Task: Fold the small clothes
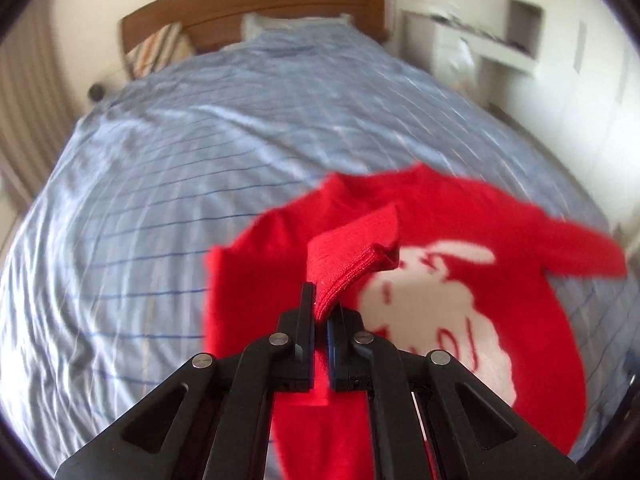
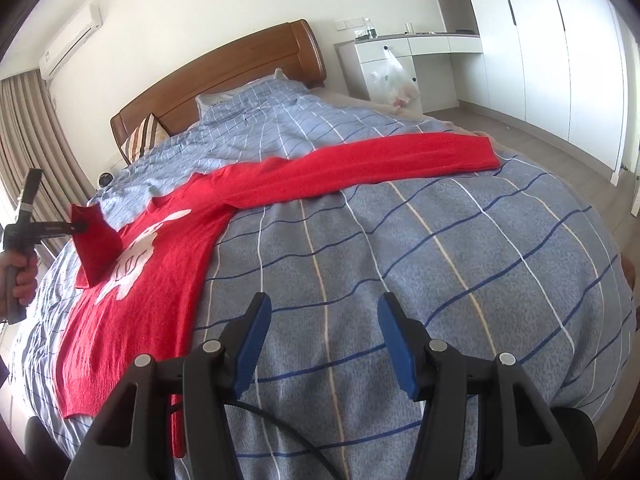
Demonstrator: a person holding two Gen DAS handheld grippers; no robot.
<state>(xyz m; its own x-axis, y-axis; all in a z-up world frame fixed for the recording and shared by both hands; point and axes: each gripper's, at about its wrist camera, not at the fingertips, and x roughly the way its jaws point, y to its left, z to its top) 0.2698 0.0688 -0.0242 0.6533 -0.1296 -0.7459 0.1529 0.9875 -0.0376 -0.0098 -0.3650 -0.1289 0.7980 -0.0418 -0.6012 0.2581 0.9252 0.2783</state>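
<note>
Left gripper point(image 1: 322, 312), jaws clamped on the sweater's point(image 2: 168, 240) left cuff point(image 1: 352, 256) above its chest on the bed point(image 2: 440, 240); right gripper point(image 2: 324, 340) gapes empty, nearer the outstretched right sleeve point(image 2: 380, 160).

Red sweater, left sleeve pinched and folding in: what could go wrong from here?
1. The left gripper holds only the cuff edge, so the knit may slip out before the sleeve lands.
2. The sleeve hangs bunched over the white print and could land creased.
3. The right gripper is open over bare bedspread, with the other sleeve still stretched out; pulling may drag the sweater.
</note>
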